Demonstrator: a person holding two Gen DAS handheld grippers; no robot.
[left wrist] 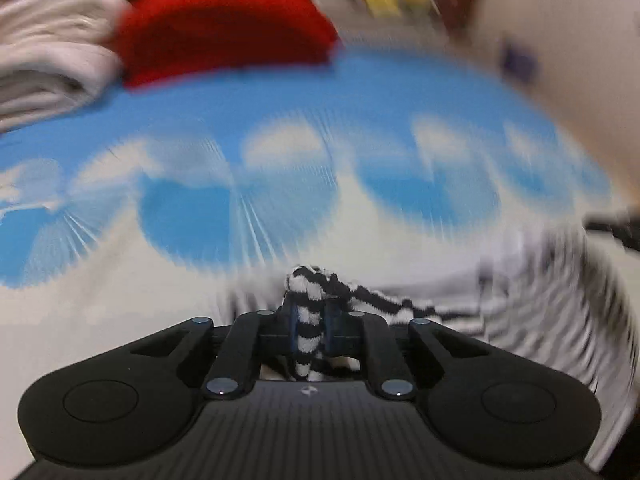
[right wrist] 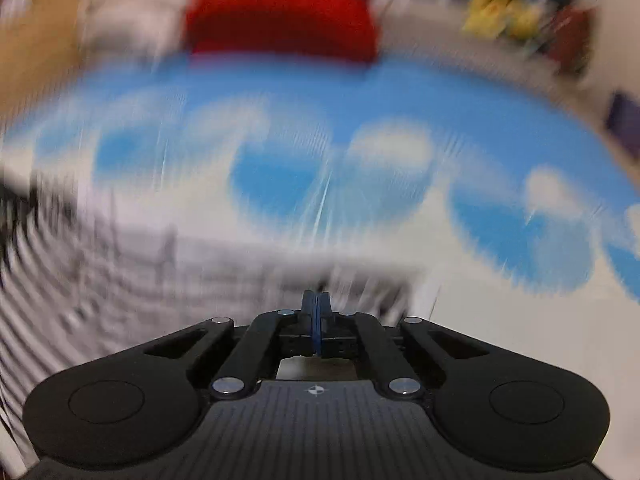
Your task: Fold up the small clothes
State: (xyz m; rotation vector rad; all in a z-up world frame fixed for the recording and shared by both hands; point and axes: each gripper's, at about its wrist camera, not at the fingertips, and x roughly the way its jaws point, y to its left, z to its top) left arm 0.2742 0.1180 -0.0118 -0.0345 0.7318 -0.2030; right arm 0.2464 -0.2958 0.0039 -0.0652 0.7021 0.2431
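The left gripper (left wrist: 311, 330) sits low at the centre of its frame, its blue pads (left wrist: 295, 330) pinched on a fold of black-and-white striped cloth (left wrist: 310, 320). The right gripper (right wrist: 316, 316), also low at centre, has its jaws pressed together with nothing visible between them.

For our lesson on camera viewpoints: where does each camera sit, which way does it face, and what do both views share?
Left wrist: on the left tool, facing forward and down over the blue cloth; its pads pinch the striped garment.
Right wrist: on the right tool, facing forward and down; pads shut, nothing visibly between them; striped garment at left.
Shared: blue cloth, red fabric, striped garment; both blurred.
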